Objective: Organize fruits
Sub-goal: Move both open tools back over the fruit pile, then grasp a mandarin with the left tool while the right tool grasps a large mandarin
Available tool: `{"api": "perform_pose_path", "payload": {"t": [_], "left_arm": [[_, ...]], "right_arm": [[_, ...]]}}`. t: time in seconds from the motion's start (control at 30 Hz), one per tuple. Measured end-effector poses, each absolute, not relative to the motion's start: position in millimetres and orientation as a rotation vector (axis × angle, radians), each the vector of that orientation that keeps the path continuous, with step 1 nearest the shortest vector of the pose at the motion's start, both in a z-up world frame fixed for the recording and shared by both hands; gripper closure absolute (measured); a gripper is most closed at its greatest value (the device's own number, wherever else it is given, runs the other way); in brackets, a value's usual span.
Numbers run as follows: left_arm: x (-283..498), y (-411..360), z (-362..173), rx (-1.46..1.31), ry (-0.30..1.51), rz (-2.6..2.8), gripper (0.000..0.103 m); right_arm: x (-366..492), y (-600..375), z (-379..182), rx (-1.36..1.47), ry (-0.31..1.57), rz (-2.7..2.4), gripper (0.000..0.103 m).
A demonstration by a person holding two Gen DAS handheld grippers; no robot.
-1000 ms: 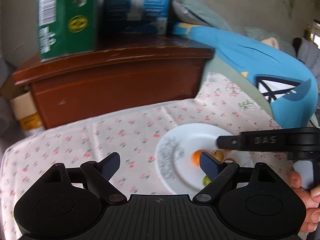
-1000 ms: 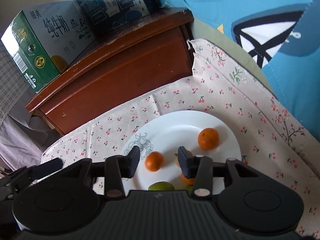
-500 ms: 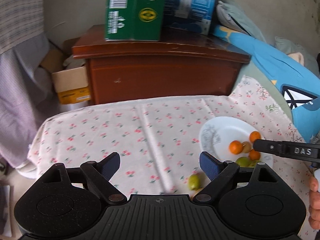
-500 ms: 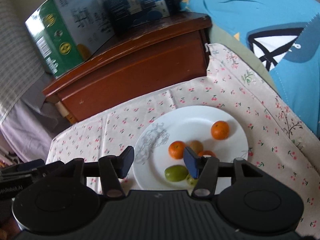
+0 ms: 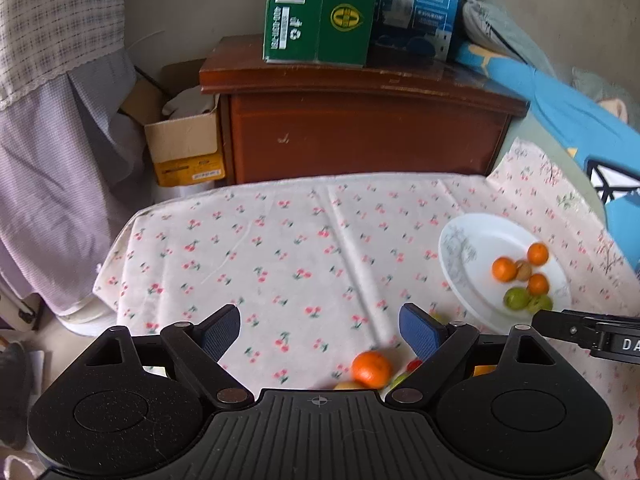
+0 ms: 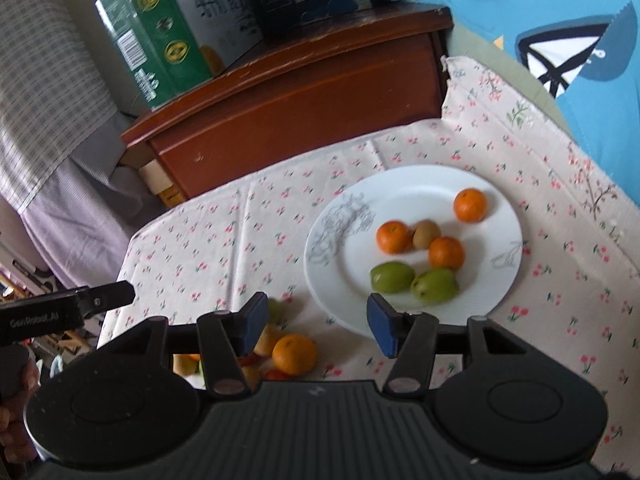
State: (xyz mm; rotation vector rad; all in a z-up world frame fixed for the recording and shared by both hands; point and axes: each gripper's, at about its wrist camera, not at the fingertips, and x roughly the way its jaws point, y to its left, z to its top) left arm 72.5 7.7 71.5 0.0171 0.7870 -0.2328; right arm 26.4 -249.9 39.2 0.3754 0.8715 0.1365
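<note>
A white plate on the cherry-print cloth holds three oranges, a brown kiwi and two green fruits. My right gripper hovers open over the plate's near rim, with nothing between its pads. Left of the plate, a loose orange lies on the cloth among several small fruits partly hidden behind a finger. My left gripper stands wide open and empty over the cloth, with that loose orange just below its right finger and the plate to its right.
A brown wooden cabinet stands behind the table, with a green carton and a blue carton on top. A cardboard box sits on the floor to its left. A blue cushion borders the table's right side.
Both grippers have drawn back from the plate, the left one swinging away to the left. The right jaws have widened. Loose fruits beside the plate have come into view.
</note>
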Motion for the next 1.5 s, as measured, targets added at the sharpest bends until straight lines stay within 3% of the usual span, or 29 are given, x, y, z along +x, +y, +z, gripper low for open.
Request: {"api": "perform_pose_path", "payload": {"t": [0.87,1.2,1.4,1.5], "left_arm": [[50.1,22.3,12.0,0.161,0.835,-0.295,0.016],[49.9,15.0,1.2,0.197,0.817,-0.359,0.019],[56.4,18.8,-5.1,0.157,0.841,-0.384,0.034],[58.0,17.1,-7.7,0.156,0.854,-0.405,0.047]], "right_arm": [[16.7,-214.2,8.1,0.321,0.959,0.19,0.047],[25.2,-210.6,-1.3,0.325,0.958,0.179,0.057],[29.4,-208.7,-5.9,0.33,0.964,0.181,0.063],[31.2,-209.4,-8.6,0.337,0.968,0.173,0.065]]}}
